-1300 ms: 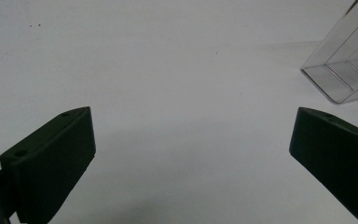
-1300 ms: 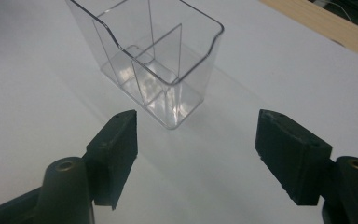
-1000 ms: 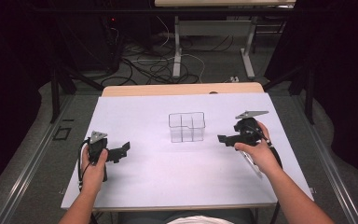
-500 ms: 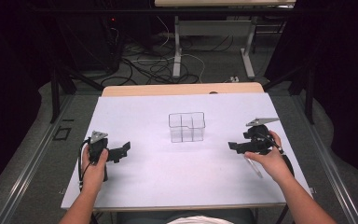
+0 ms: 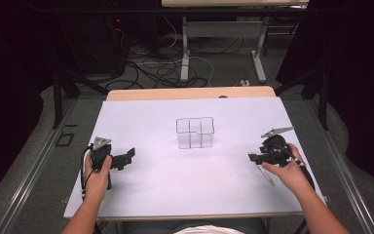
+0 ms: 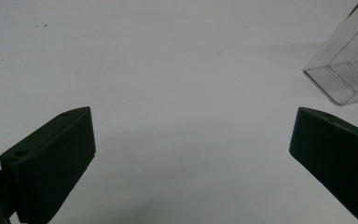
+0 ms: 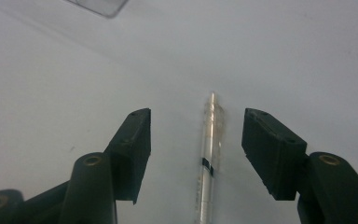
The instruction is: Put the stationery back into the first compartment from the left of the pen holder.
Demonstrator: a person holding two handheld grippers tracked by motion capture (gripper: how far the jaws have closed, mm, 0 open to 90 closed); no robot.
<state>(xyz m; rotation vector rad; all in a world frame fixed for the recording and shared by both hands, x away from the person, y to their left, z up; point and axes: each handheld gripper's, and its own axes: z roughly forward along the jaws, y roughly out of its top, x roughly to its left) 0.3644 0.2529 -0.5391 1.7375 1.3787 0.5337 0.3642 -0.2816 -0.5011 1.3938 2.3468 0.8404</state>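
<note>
Centrally in the high view, a clear plastic organizer with several compartments stands upright on the white surface, well apart from both grippers. Nothing can be made out inside it.

At the lower left of that view the left gripper sits low on the surface, held by the person's left hand, its grey three-cornered plate on top. In the left gripper view its black jaws stand wide apart with bare white surface between them, and a corner of the organizer shows at the upper right of the frame, cut off by the edge.

At the right of the high view the right gripper is held by the right hand, close over the surface. A thin clear pen lies there, partly covered by gripper and hand. In the right gripper view the pen lies lengthwise between the two open jaws, nearer the right one, touching neither; a small dark band crosses its barrel, and its near end is cut off at the bottom of the frame. An edge of the organizer shows at the top.

Beyond the surface's far edge, cables tangle on the floor between table legs; the surroundings are too dark to make out.
</note>
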